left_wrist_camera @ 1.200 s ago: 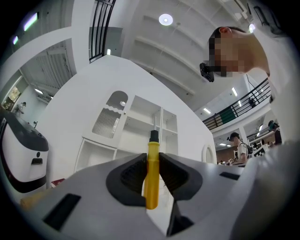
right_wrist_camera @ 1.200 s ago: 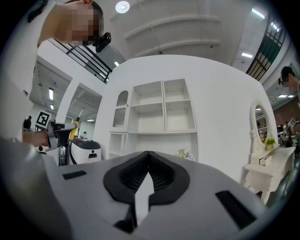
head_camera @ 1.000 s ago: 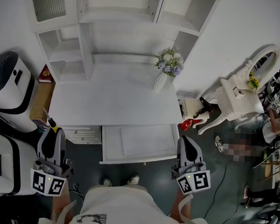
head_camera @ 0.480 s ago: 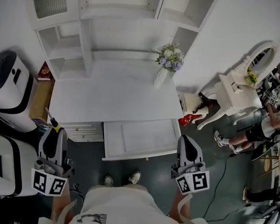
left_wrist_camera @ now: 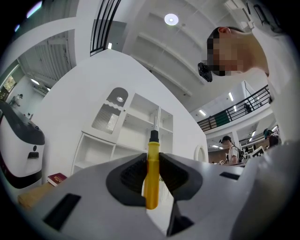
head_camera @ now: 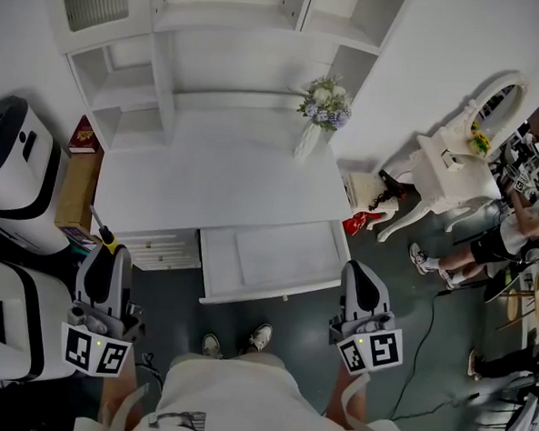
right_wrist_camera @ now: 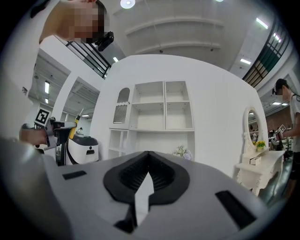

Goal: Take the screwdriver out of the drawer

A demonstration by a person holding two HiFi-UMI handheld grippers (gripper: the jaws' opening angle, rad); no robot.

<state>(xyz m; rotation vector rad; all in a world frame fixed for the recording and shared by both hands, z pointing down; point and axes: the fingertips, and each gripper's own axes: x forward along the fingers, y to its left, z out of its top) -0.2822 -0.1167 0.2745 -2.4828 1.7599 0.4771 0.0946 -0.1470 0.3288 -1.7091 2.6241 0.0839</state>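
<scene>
Barely anything moved: left tool (head_camera: 103, 250) stays clenched on yellow-handled screwdriver (left_wrist_camera: 152, 178), clear of open white drawer (head_camera: 265, 294). Right tool (right_wrist_camera: 148, 159) pinched together, empty. Task looks essentially done.

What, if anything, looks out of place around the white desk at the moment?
Only one thing stands out: the white desk drawer stands pulled out and looks empty. The yellow-handled screwdriver is clamped upright in the jaws of the left gripper, left of the drawer. Nothing looks spilled, tipped or damaged.
</scene>
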